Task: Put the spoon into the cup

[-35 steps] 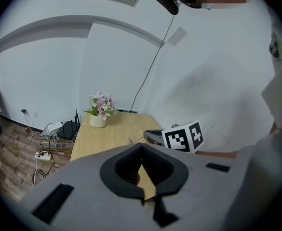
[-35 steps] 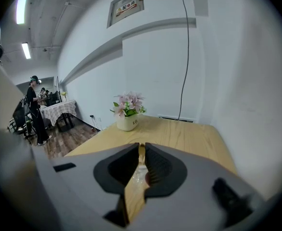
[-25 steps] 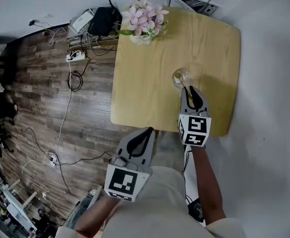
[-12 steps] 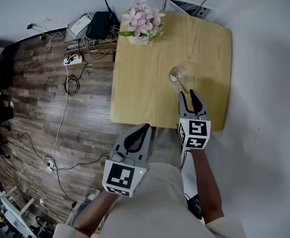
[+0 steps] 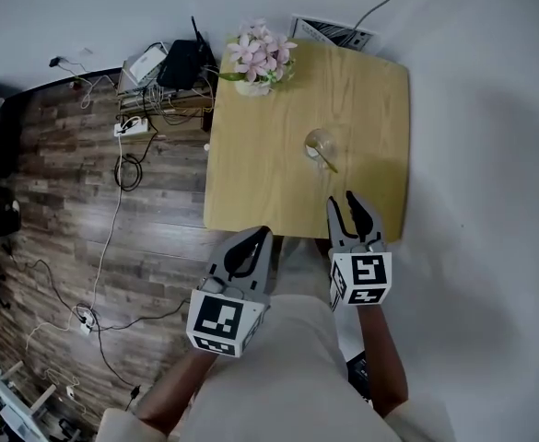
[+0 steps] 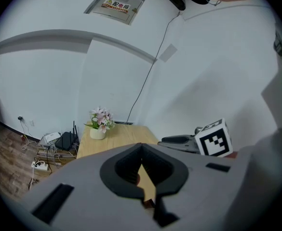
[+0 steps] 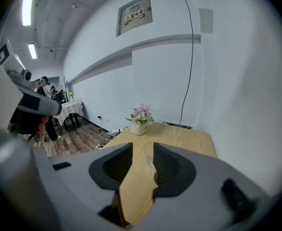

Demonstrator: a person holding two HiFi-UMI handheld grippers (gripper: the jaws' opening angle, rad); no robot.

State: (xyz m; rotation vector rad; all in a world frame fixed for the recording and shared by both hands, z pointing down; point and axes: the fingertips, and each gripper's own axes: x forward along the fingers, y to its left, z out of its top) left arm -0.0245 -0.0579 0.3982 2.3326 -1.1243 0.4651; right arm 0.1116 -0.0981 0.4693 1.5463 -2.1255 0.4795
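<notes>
A clear glass cup stands on the wooden table, right of the middle. The spoon rests in it, its handle leaning out over the rim toward me. My right gripper hovers near the table's front edge, a short way back from the cup, open and holding nothing. In the right gripper view the cup shows faintly between the parted jaws of the right gripper. My left gripper is shut and empty, just off the front edge; its own view shows the left gripper with jaw tips meeting.
A white pot of pink flowers sits at the table's far left corner. A router, power strips and cables lie on the wood floor to the left. A white wall runs along the table's right and far sides.
The right gripper has let go of the spoon, opened, and drawn back toward me from the cup. The spoon stays in the cup. The left gripper has hardly moved.
</notes>
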